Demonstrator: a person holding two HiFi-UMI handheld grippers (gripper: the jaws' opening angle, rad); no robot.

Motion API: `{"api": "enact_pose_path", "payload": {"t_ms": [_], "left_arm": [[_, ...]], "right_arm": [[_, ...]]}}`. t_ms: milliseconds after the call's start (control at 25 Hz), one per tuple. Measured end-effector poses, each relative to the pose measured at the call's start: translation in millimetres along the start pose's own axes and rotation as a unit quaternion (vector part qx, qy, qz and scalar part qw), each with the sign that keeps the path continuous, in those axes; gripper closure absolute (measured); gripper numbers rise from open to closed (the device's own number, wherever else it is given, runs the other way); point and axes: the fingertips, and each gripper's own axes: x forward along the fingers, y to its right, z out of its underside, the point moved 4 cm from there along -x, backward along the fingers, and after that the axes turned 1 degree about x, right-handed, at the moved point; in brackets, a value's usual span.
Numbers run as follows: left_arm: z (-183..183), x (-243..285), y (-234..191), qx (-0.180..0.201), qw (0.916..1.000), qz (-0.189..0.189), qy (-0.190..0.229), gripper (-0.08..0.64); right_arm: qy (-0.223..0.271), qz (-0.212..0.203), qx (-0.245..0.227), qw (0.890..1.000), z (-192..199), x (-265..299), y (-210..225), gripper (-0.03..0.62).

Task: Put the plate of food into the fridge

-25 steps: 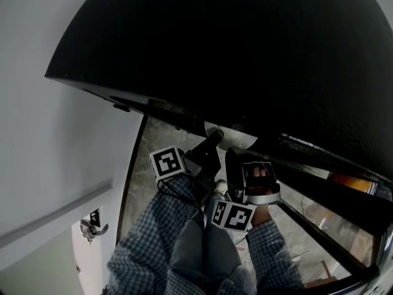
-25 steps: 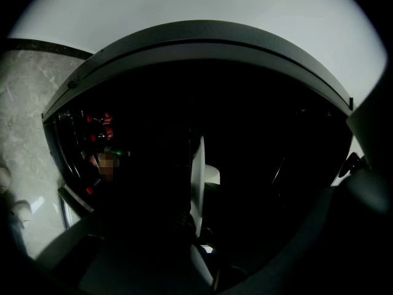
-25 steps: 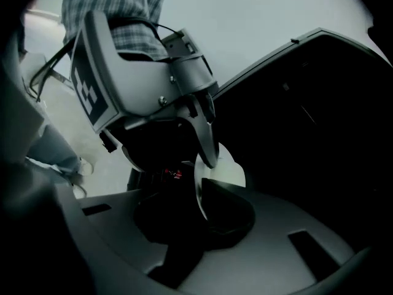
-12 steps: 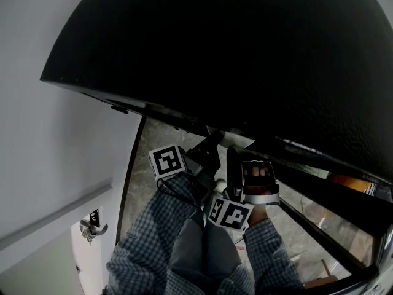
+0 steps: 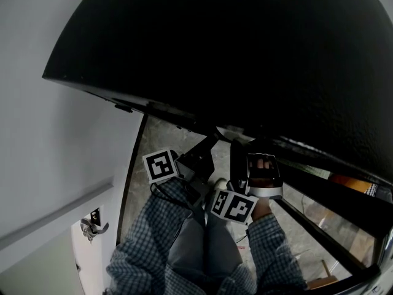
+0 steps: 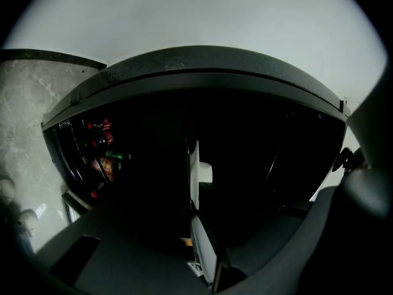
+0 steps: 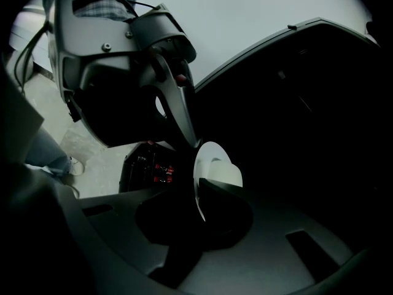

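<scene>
A white plate [image 7: 207, 168] stands on edge between my two grippers, with a pale lump on its face; in the head view only a sliver of the plate [image 5: 232, 130] shows under the black fridge [image 5: 245, 54]. My right gripper [image 7: 206, 209] is shut on the plate's lower rim. My left gripper [image 7: 188, 137] reaches in from the upper left and pinches the opposite rim. In the left gripper view the plate [image 6: 194, 168] runs edge-on between the left gripper's [image 6: 198, 226] dark jaws. The fridge's inside is too dark to read.
Red-capped items [image 6: 101, 146] sit on a shelf at the left of the dark fridge opening. A door shelf with an orange package [image 5: 351, 183] runs along the right. A pale wall [image 5: 55, 140] and a door handle [image 5: 92, 227] are at the left; marbled floor [image 5: 153, 140] lies below.
Both grippers have edged forward with the plate, which now sits further under the black fridge edge. The left gripper's marker cube has slid a little left and down.
</scene>
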Motion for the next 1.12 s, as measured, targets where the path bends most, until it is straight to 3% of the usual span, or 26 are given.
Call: {"api": "enact_pose_path", "payload": {"t_ms": [360, 840, 960, 1120], "left_arm": [[6.3, -20.8, -4.7, 0.015, 0.9996, -0.015, -0.020, 0.512], [23.1, -33.3, -14.8, -0.001, 0.9991, -0.025, -0.033, 0.514], [24.5, -35.3, -15.6, 0.002, 0.9991, -0.027, -0.034, 0.514], [28.1, -37.2, -12.6, 0.014, 0.9986, -0.022, -0.046, 0.514]], "right_arm": [[-0.003, 0.019, -0.010, 1.000, 0.7, 15.6, 10.8, 0.558], [-0.008, 0.028, -0.007, 1.000, -0.6, 29.0, 17.7, 0.558], [-0.001, 0.029, 0.014, 0.999, -1.2, 29.8, 18.8, 0.558], [0.021, 0.016, 0.079, 0.997, 0.2, 28.1, 22.1, 0.554]]}}
